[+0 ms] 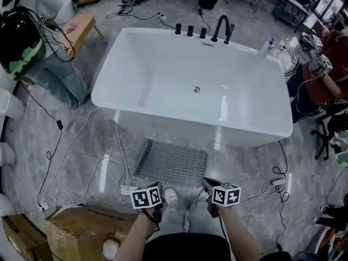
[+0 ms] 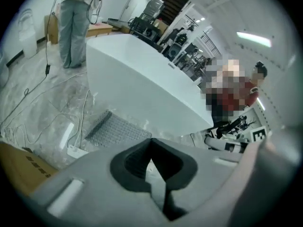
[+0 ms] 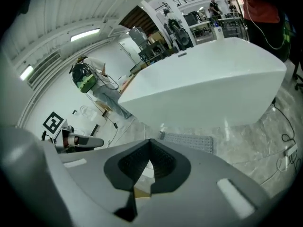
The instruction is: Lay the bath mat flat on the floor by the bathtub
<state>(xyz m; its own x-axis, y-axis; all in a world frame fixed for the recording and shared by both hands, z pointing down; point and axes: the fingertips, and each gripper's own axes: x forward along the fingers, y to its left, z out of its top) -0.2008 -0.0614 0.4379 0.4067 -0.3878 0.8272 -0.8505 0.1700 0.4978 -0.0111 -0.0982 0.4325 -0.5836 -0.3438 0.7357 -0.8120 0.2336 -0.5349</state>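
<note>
bath mat (image 1: 172, 163) lies flat, long axis along bathtub (image 1: 163, 53).

The bath mat (image 1: 171, 163) is lying flat on the floor (image 1: 244, 167), just beside the near wall of the bathtub (image 1: 190, 86), a bit left of its middle. The faucet (image 1: 222, 26) sits on the tub's far rim. A power strip (image 1: 128, 190) is off the mat's near left corner, with a cardboard box (image 1: 81, 230) nearer and further left. There's a wooden stool (image 1: 81, 29) past the tub's far left corner.
</note>
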